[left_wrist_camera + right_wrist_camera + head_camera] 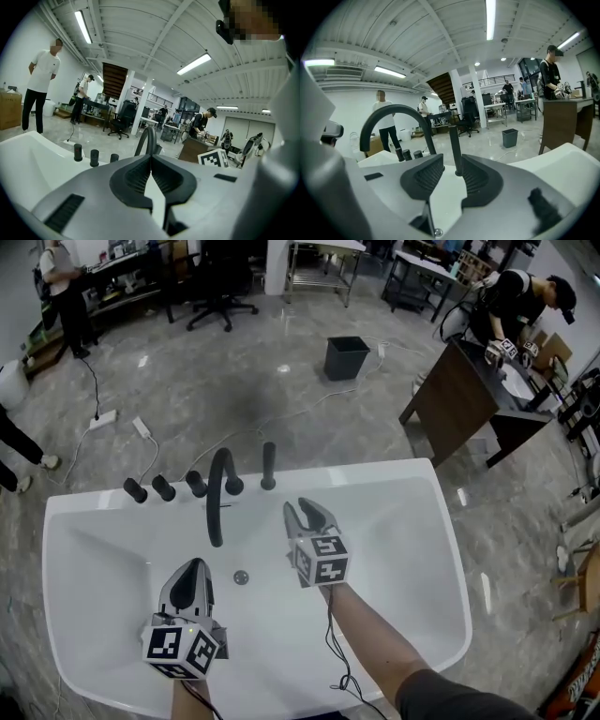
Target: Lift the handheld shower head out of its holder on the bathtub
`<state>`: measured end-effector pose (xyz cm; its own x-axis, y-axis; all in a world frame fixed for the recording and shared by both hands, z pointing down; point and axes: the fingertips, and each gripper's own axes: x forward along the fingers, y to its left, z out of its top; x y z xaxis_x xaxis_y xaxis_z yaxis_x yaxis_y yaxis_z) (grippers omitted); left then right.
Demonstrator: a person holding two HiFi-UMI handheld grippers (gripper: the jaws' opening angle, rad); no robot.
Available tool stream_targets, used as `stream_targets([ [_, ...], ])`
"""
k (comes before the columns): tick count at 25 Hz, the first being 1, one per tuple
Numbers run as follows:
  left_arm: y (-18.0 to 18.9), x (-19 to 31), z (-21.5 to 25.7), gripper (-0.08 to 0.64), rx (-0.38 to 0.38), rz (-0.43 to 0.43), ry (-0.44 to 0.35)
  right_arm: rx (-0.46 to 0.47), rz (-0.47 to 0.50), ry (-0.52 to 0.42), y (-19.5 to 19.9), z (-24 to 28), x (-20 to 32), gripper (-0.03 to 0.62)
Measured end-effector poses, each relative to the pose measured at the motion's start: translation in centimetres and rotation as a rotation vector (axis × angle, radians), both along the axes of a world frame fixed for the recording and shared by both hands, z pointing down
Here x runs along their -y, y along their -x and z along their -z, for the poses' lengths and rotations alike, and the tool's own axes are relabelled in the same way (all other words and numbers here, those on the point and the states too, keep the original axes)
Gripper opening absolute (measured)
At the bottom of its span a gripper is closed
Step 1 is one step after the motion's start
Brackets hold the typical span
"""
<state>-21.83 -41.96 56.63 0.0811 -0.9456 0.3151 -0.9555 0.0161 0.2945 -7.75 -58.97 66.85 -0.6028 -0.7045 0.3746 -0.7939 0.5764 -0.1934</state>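
The black handheld shower head [269,465] stands upright in its holder on the far rim of the white bathtub [394,471], just right of the arched black faucet [218,495]. My right gripper [305,511] hovers over the tub, a little short of the shower head and to its right, jaws open with nothing gripped. In the right gripper view the shower head [454,145] lines up in the gap between the jaws, still beyond them. My left gripper [194,566] hangs lower over the tub basin, shut and empty; its view shows the faucet [149,138] ahead.
Three black knobs [164,487] line the rim left of the faucet. A drain [242,577] sits in the tub floor. Beyond the tub lie floor cables, a dark bin [346,357] and a wooden desk [455,401] with a person at it.
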Motion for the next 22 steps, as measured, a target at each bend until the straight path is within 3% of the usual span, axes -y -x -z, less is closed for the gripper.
stream_targets([
  [5,0.2,1.0,-1.7,0.017,0.000,0.005,0.014,-0.011,0.018,0.019,1.9,-3.0,2.1,0.161],
  [8,0.0,1.3,-2.4,0.017,0.001,0.019,0.011,-0.044,0.056,0.018,3.1,-4.1,2.6,0.163],
  [13,0.6,1.8,-3.9,0.017,0.014,0.041,0.011,-0.100,0.037,-0.052,3.8,-5.7,5.3,0.161],
  [22,1.7,1.8,-6.0,0.017,-0.001,0.069,0.015,-0.135,0.060,-0.040,6.2,-8.6,8.9,0.161],
])
